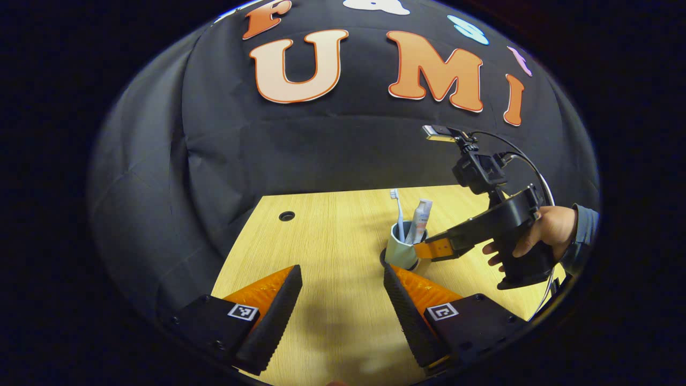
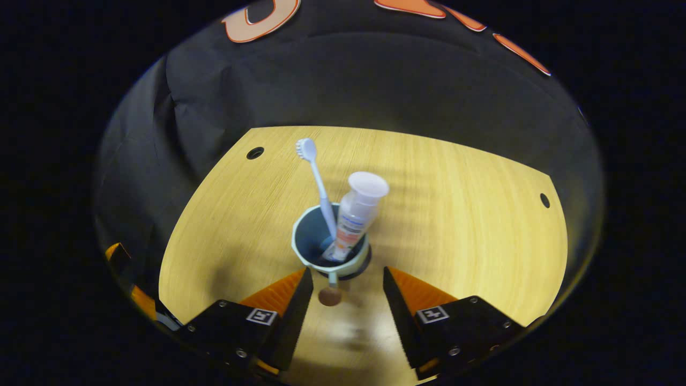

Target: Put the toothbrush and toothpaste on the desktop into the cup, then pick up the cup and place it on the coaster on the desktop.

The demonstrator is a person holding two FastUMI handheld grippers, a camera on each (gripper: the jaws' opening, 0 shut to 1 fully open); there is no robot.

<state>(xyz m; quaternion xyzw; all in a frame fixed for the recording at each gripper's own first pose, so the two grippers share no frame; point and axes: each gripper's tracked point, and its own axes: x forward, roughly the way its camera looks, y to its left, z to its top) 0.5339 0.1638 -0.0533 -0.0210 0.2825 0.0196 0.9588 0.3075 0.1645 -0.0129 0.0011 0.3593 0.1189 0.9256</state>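
Right gripper spread wide, holding nothing, just short of the cup. Cup sat on a dark coaster, toothbrush and toothpaste standing inside. Best backed straight off, judging by the near handle, to avoid tipping. Left gripper likewise wide, empty, low over the desk.

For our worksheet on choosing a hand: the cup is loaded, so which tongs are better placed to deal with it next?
The right tongs. Their open fingers flank the cup, which holds the toothbrush and toothpaste and seems to sit on the dark coaster. The left tongs are open, farther back.
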